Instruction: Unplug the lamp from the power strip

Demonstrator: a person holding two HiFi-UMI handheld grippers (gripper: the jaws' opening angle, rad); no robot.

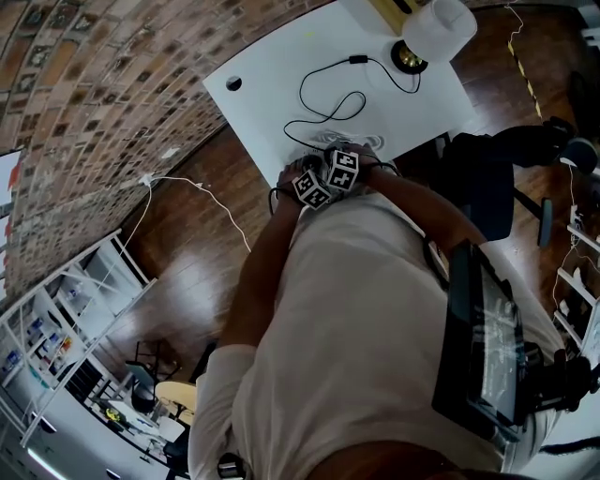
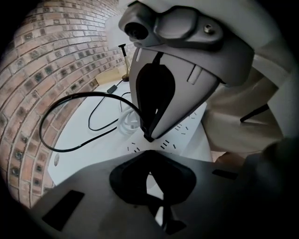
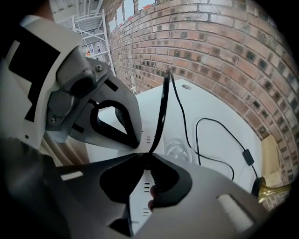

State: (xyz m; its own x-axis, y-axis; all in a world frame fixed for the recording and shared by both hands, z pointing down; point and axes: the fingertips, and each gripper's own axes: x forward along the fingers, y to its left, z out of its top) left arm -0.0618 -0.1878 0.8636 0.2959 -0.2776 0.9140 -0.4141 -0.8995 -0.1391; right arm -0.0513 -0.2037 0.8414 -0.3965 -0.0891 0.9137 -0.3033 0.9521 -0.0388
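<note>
White table (image 1: 281, 84) by the brick wall (image 1: 112, 75) is carrying the power strip (image 2: 174, 136) at your near edge. Your right gripper (image 3: 147, 156) is clamping the black plug (image 3: 158, 181) straight beneath it; your left gripper (image 2: 149, 151), jaws together, is seemingly bearing on the strip alongside, favouring an upward pull.

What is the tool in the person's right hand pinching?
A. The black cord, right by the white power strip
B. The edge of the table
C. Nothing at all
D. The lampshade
A: in the right gripper view, the right gripper has its jaws closed on the black cord just above the power strip, while the lamp stands well away from it.
</note>
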